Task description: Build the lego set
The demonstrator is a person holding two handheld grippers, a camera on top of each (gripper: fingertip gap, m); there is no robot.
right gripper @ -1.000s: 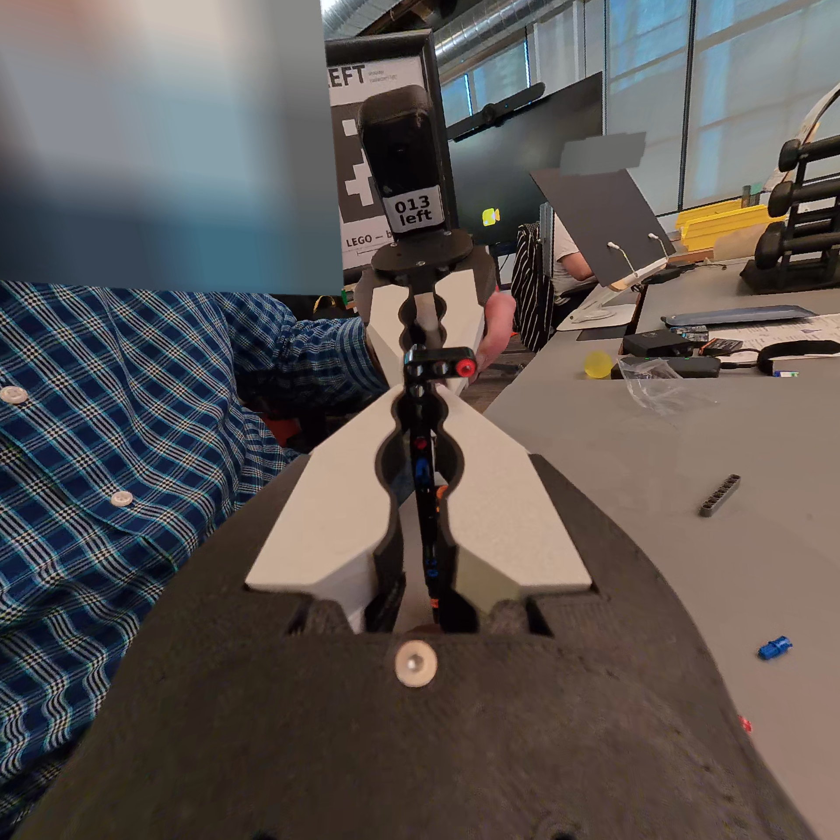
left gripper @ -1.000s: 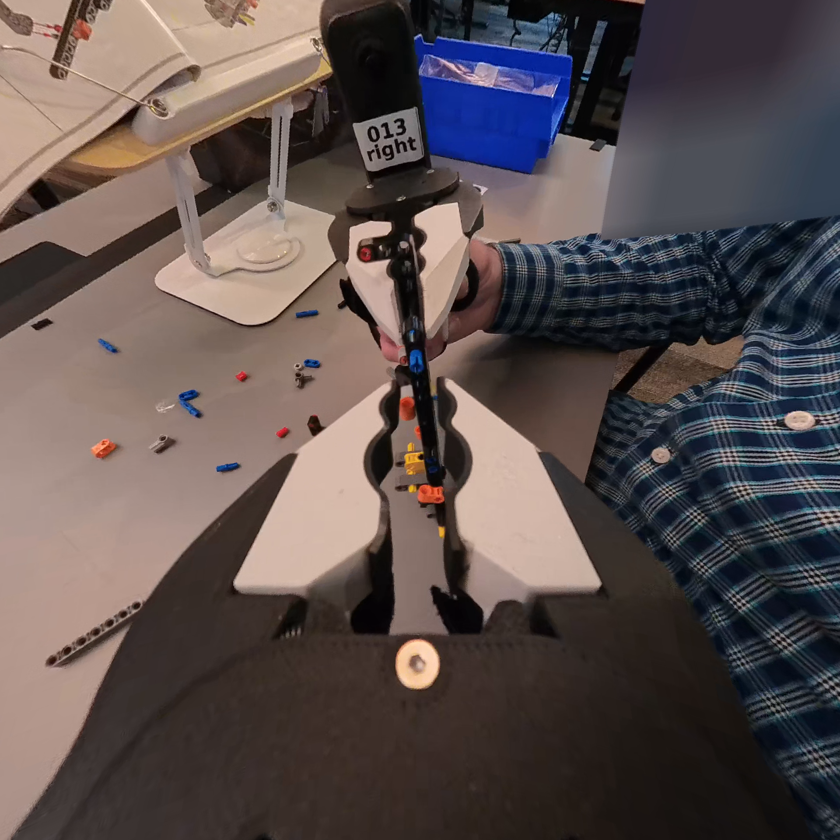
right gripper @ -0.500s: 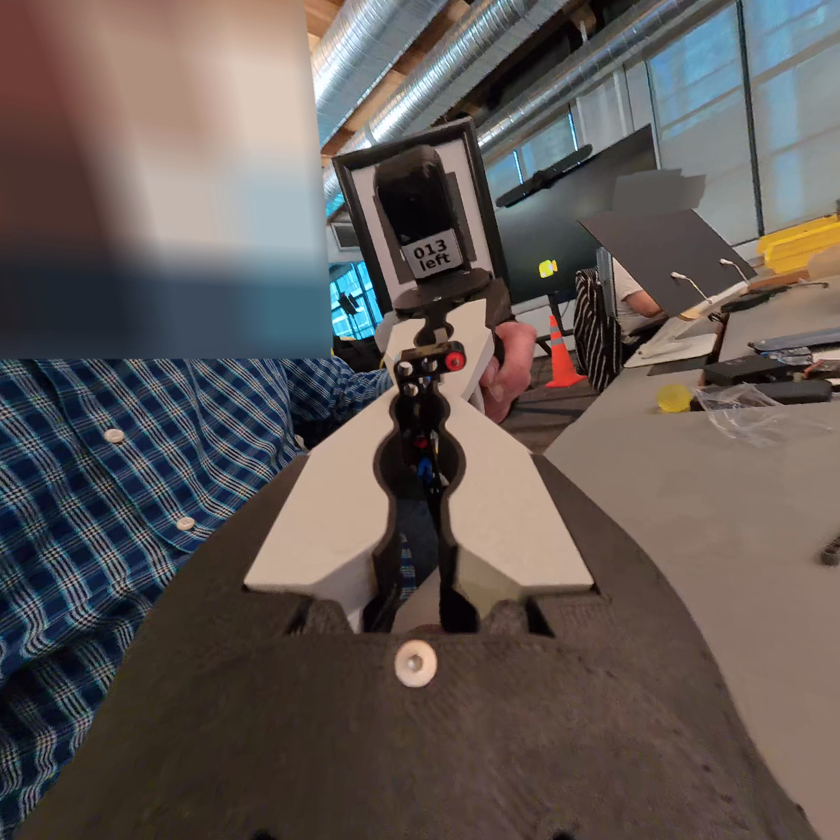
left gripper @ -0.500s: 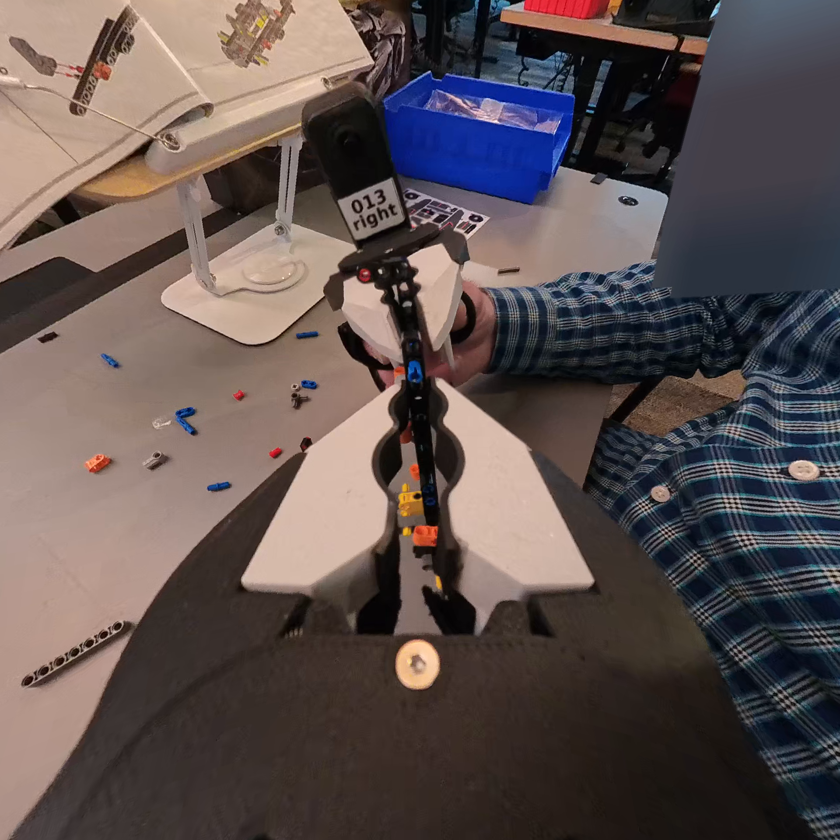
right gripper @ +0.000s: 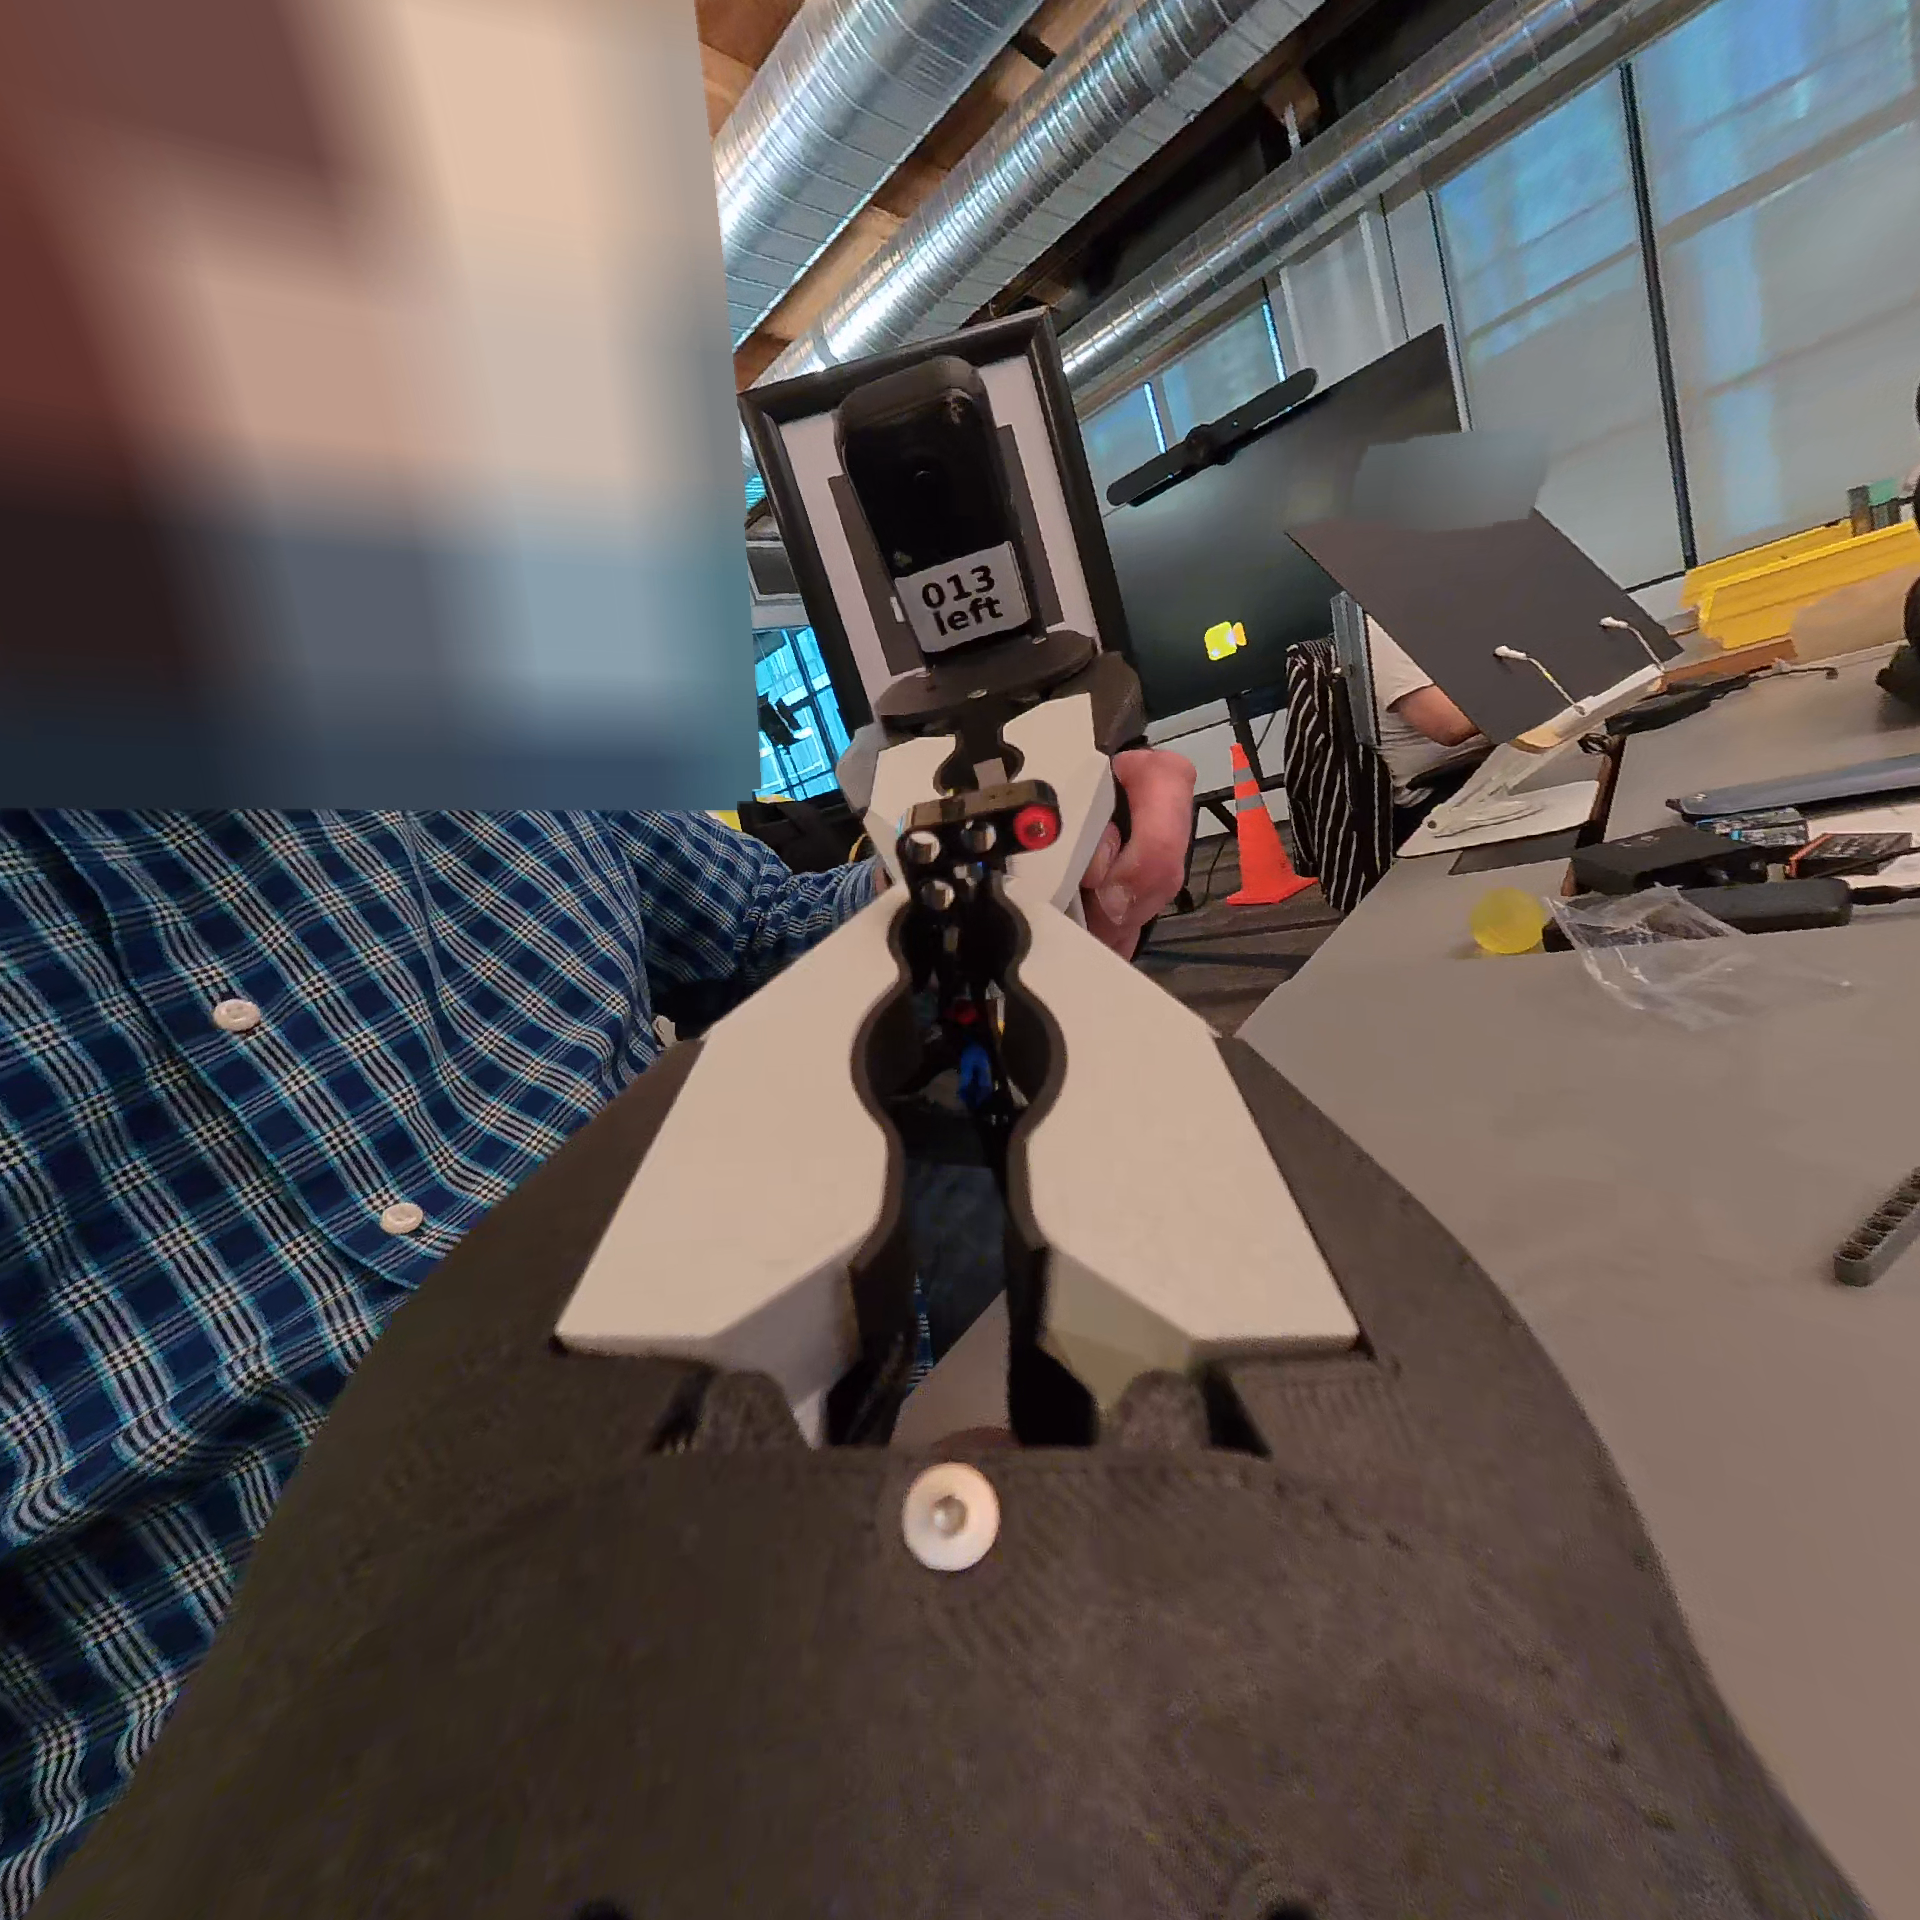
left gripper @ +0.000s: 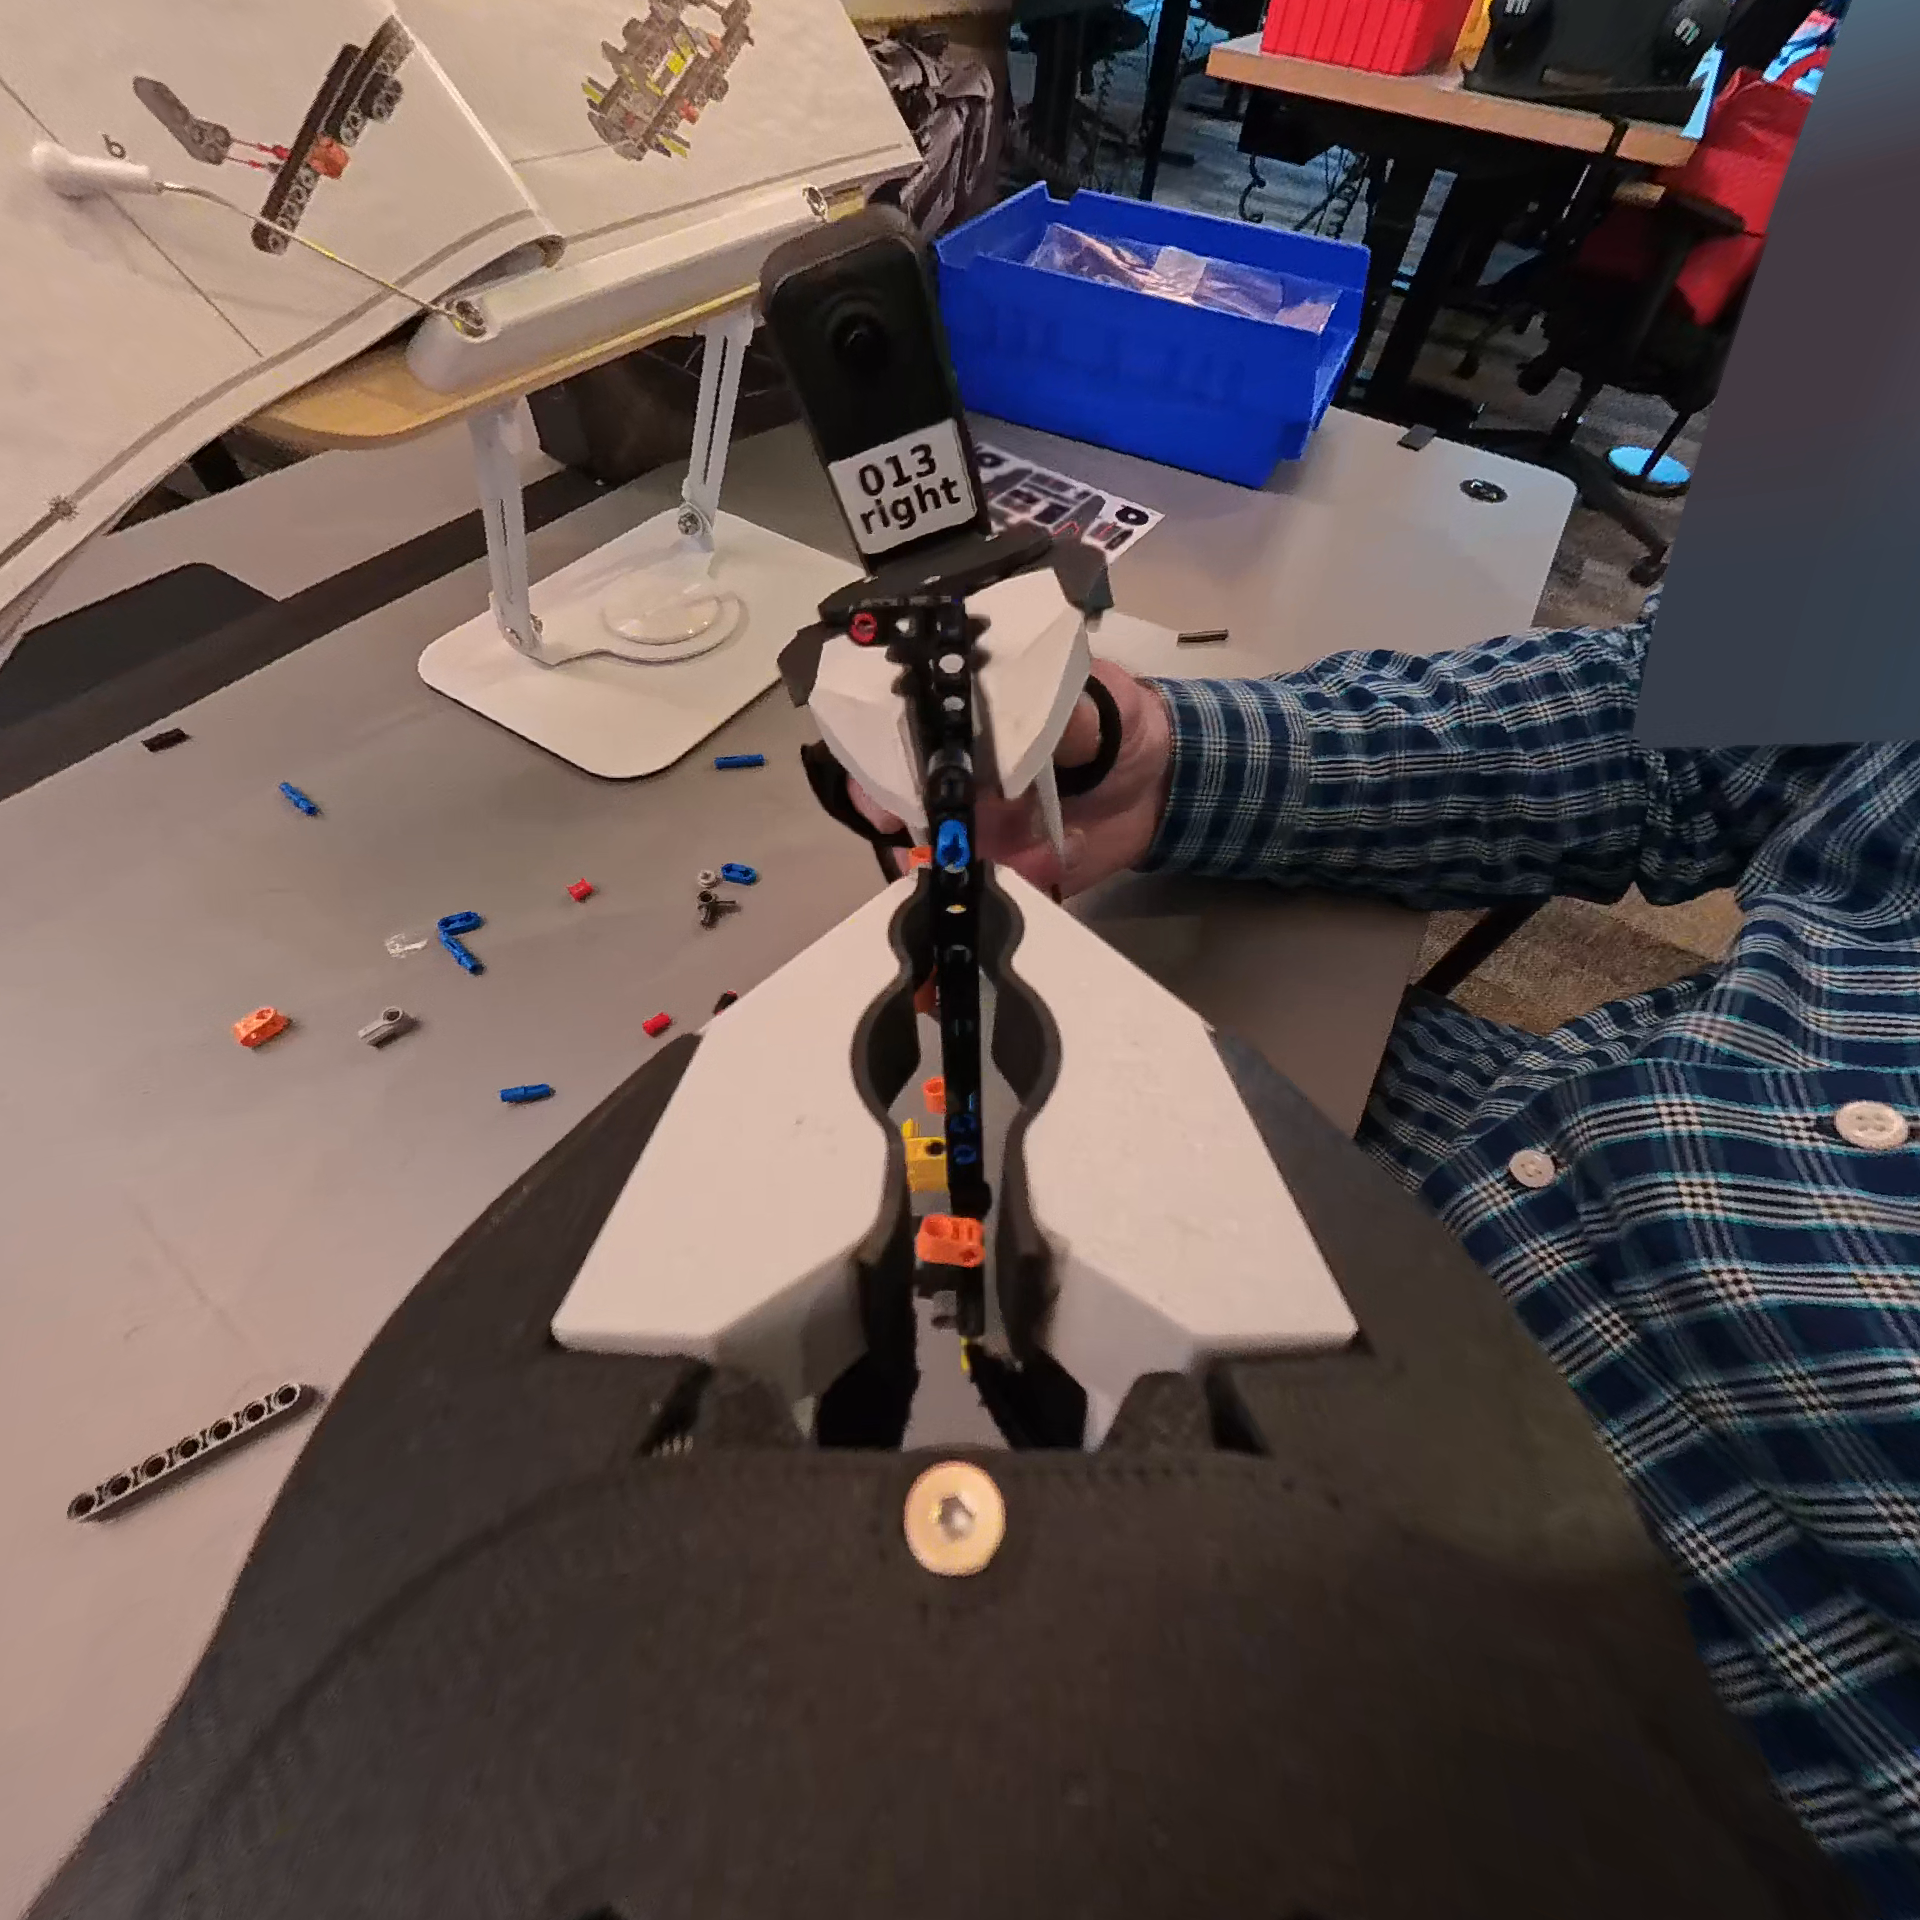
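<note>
Both tools, left (left gripper: 951, 904) and right (right gripper: 961, 914), pinch opposite ends of the black beam (left gripper: 954, 987), held in the air above the surface's (left gripper: 208, 1195) near edge. To seat joints well, I'd press straight along the beam, without twisting.

Both grippers, left gripper (left gripper: 951, 914) and right gripper (right gripper: 961, 914), have tilted upward with the black lego beam (left gripper: 951, 935) clamped between them; right view now shows more ceiling, less table (right gripper: 1558, 1143).
</note>
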